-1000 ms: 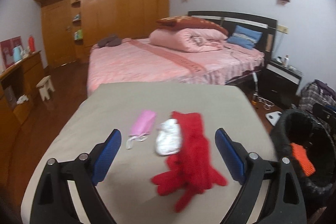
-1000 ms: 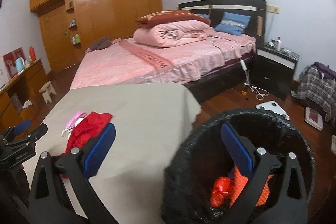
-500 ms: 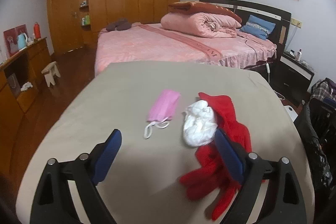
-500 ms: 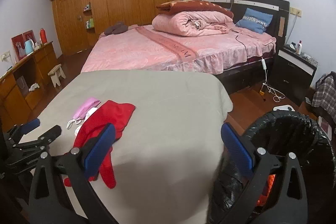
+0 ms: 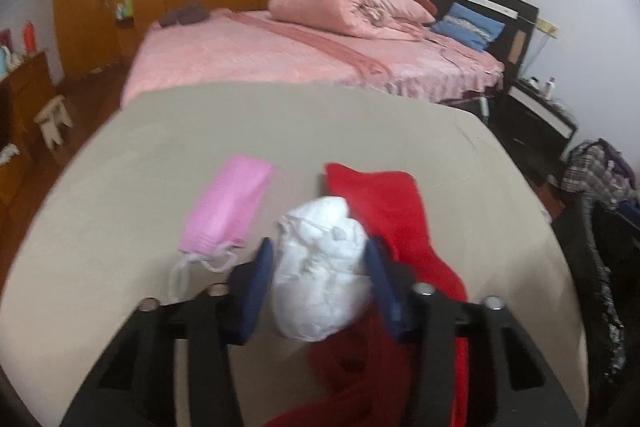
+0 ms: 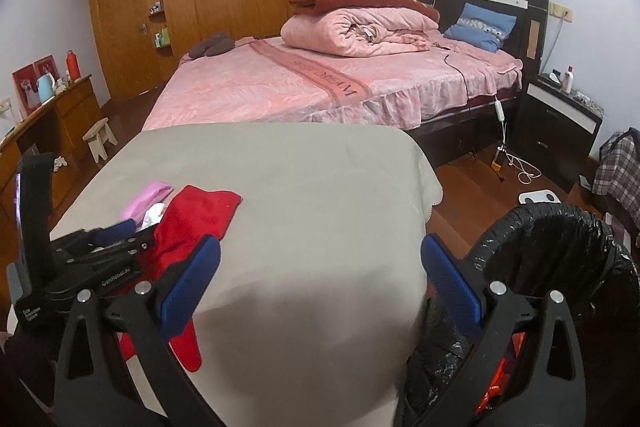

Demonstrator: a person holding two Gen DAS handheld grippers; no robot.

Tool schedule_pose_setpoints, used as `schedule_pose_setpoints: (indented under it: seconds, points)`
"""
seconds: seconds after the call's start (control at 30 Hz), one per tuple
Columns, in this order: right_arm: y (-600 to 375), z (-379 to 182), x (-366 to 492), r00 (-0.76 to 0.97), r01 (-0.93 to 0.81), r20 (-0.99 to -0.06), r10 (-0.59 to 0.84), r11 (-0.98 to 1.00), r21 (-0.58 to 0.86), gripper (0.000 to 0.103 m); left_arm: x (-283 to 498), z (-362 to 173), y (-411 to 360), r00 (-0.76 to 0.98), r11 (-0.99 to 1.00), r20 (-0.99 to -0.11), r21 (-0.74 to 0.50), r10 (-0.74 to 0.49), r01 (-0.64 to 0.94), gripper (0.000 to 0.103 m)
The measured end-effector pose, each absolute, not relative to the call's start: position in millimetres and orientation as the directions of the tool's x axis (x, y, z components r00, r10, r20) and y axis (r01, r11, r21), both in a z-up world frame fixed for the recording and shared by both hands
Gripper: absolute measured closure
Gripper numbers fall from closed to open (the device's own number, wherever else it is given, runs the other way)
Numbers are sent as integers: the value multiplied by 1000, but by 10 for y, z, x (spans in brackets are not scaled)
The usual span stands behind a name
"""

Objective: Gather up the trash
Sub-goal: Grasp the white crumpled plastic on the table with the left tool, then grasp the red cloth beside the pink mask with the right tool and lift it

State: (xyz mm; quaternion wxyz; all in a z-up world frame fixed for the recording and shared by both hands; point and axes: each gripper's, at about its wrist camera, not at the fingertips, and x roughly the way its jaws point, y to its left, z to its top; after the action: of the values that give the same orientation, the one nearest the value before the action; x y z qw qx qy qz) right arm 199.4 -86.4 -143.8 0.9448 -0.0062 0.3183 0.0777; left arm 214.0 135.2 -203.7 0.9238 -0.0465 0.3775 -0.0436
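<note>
1. The white wad (image 5: 320,267) lies on the counter (image 5: 360,135), partly on the red cloth (image 5: 384,211) and just beside the pink mask (image 5: 228,207).
2. The left gripper (image 5: 320,283) has just been closing, and its blue pads now bracket the wad on both sides; the wad appears pinched between them, though blur leaves the firmness uncertain.
3. The squeeze should be finished before any lift, so that the soft wad is compressed rather than merely brushed.
4. Care is needed on the right pad, which sits against the red cloth; the cloth could be dragged up if it is caught.
5. A straight lift is advised, then a carry to the black bin (image 6: 560,259), which stands off the counter's right edge.
6. The right gripper (image 6: 320,287) is spread wide with nothing between its pads, above the counter near the bin.
</note>
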Motion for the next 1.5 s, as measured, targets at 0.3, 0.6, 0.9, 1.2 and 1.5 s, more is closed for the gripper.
schedule_pose_setpoints:
  seconds: [0.3, 0.6, 0.9, 1.2, 1.5]
  points:
    - [-781, -1439, 2008, 783, -171, -601, 161, 984, 41, 5, 1971, -1814, 1467, 757, 979, -634, -203, -160, 38, 93]
    - [-513, -1463, 2146, 761, -222, -612, 214, 973, 63, 5, 1803, -1612, 1772, 789, 981, -606, -190, -98, -24, 96]
    - [-587, -1506, 2209, 760, -171, -628, 170, 984, 59, 6, 1956, -1806, 1559, 747, 981, -647, -193, -155, 36, 64]
    - [-600, -1553, 2187, 754, -174, -635, 166, 983, 50, 5, 2211, -2161, 1438, 666, 981, -729, -194, -155, 15, 51]
    - [-572, -1507, 2179, 762, -186, -623, 178, 981, 52, 6, 1940, -1798, 1612, 750, 970, -640, -243, -169, 12, 68]
